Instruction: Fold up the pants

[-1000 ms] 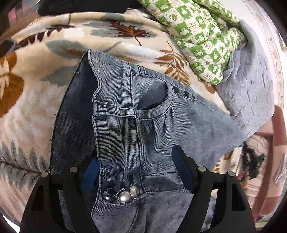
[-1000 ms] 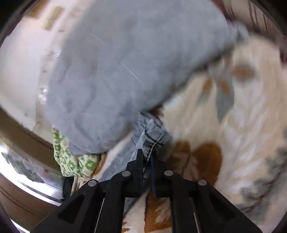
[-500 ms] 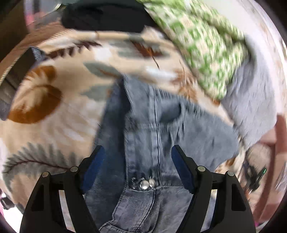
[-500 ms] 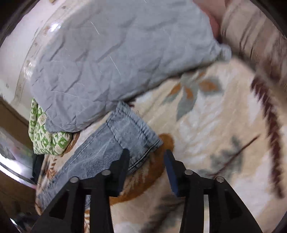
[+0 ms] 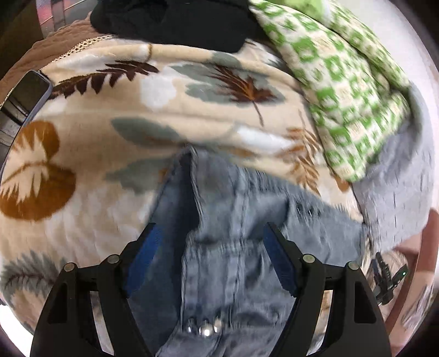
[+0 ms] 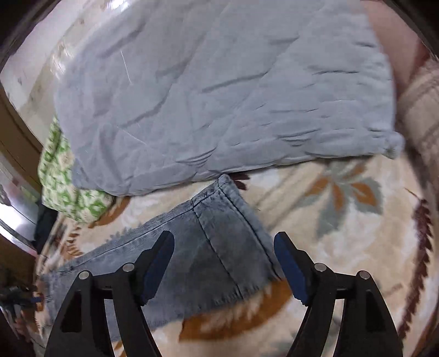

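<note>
A leaf-print blanket (image 5: 82,197) covered the bed. On it lay a green checked cloth (image 5: 343,90), a grey quilt (image 6: 219,90), a phone (image 5: 26,96) and dark clothing (image 5: 175,19).

Faded grey-blue denim pants (image 5: 233,247) lie on my cream blanket (image 5: 82,219) printed with brown, rust and grey-green leaves. Beside them: a green-and-white checked cloth (image 5: 343,96), a plain grey quilt (image 6: 219,96), a black garment (image 5: 175,19).

We count one pair of jeans (image 5: 233,247), one leaf-print blanket (image 5: 109,153), one grey pillow (image 6: 219,96), one green-checked cloth (image 5: 343,90), one phone (image 5: 27,93).
</note>
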Available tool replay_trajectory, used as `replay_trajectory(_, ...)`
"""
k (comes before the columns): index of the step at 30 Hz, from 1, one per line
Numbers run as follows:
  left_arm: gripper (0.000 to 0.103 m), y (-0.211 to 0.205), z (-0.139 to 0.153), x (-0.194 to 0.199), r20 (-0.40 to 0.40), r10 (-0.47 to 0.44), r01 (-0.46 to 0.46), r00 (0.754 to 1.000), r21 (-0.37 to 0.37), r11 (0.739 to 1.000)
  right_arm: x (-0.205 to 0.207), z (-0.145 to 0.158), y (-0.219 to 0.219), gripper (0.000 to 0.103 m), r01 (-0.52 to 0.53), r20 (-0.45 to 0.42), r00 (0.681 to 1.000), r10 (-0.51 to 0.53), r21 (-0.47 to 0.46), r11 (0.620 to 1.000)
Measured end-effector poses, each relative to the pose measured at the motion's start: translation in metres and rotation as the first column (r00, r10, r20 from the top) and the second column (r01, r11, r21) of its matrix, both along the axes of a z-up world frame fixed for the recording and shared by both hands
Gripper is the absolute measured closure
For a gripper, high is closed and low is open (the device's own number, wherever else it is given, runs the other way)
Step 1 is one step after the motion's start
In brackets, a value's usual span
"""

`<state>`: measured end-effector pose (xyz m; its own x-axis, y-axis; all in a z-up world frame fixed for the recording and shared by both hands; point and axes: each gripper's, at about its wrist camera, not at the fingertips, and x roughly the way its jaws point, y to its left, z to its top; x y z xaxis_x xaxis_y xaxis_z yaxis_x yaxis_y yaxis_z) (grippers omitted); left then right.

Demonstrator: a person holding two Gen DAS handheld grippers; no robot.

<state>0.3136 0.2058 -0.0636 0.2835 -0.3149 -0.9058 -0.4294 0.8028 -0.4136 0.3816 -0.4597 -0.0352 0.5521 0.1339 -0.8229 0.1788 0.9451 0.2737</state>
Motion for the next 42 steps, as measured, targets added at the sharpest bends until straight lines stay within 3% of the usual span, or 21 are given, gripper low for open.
replay_trajectory(5,0.026,0.02,-0.014,0.025,-0.008,0.003,-0.003,1.0,0.007,1.0,0.053,-0.033,0.012,0.026,-0.008,-0.027,1.0,0.006,-0.067,0.998)
replay_trajectory(9,0.026,0.013,-0.035,0.041,-0.062,-0.027,0.023,0.998,-0.066,0.998,0.081,-0.055,0.017,0.026,-0.013,-0.049,0.999,0.011,-0.054,0.998)
replay_trajectory(12,0.012,-0.003,-0.04,0.045,-0.045,-0.093,0.09,0.995,-0.055,0.994,0.095,-0.077,0.026,0.021,-0.046,-0.105,0.994,0.039,-0.071,0.996)
replay_trajectory(14,0.012,-0.011,-0.035,0.045,-0.018,-0.122,0.121,0.992,-0.061,0.991,0.094,-0.08,0.036,0.021,-0.074,-0.096,0.994,0.06,-0.144,0.987)
replay_trajectory(16,0.016,-0.019,-0.033,0.044,-0.016,-0.154,0.151,0.988,-0.124,0.981,0.09,-0.078,0.041,0.032,-0.089,-0.097,0.993,0.072,-0.189,0.978)
replay_trajectory(17,0.032,-0.026,-0.029,0.042,-0.001,-0.178,0.176,0.984,-0.117,0.977,0.087,-0.076,0.04,0.049,-0.089,-0.091,0.993,0.073,-0.191,0.978)
replay_trajectory(18,0.056,-0.034,-0.024,0.041,0.009,-0.208,0.208,0.978,-0.08,0.975,0.084,-0.072,0.04,0.064,-0.095,-0.082,0.993,0.081,-0.176,0.98)
replay_trajectory(19,0.068,-0.042,-0.019,0.04,0.013,-0.236,0.236,0.972,-0.023,0.971,0.079,-0.067,0.042,0.07,-0.106,-0.072,0.993,0.095,-0.173,0.979)
replay_trajectory(20,0.087,-0.051,-0.013,0.038,0.016,-0.26,0.259,0.965,0.051,0.965,0.075,-0.063,0.045,0.081,-0.109,-0.068,0.993,0.097,-0.204,0.973)
replay_trajectory(21,0.097,-0.058,-0.008,0.035,0.005,-0.265,0.263,0.964,0.116,0.958,0.071,-0.059,0.048,0.084,-0.117,-0.063,0.992,0.106,-0.219,0.969)
replay_trajectory(26,0.102,-0.063,0.032,0.014,0.065,-0.227,0.195,0.972,0.315,0.929,0.034,-0.02,0.048,0.086,-0.08,0.032,0.995,0.089,-0.224,0.971)
replay_trajectory(31,0.101,-0.067,0.075,-0.019,0.141,-0.233,0.159,0.962,0.407,0.9,-0.016,0.024,0.036,0.086,-0.044,0.11,0.992,0.063,-0.171,0.984)
replay_trajectory(33,0.101,-0.075,0.091,-0.035,0.137,-0.229,0.151,0.964,0.427,0.891,-0.03,0.039,0.033,0.086,-0.031,0.127,0.991,0.052,-0.162,0.986)
replay_trajectory(42,0.101,-0.094,0.142,-0.105,0.239,-0.206,0.087,0.949,0.431,0.898,-0.145,0.087,0.033,0.086,0.036,0.199,0.98,-0.019,-0.08,0.996)
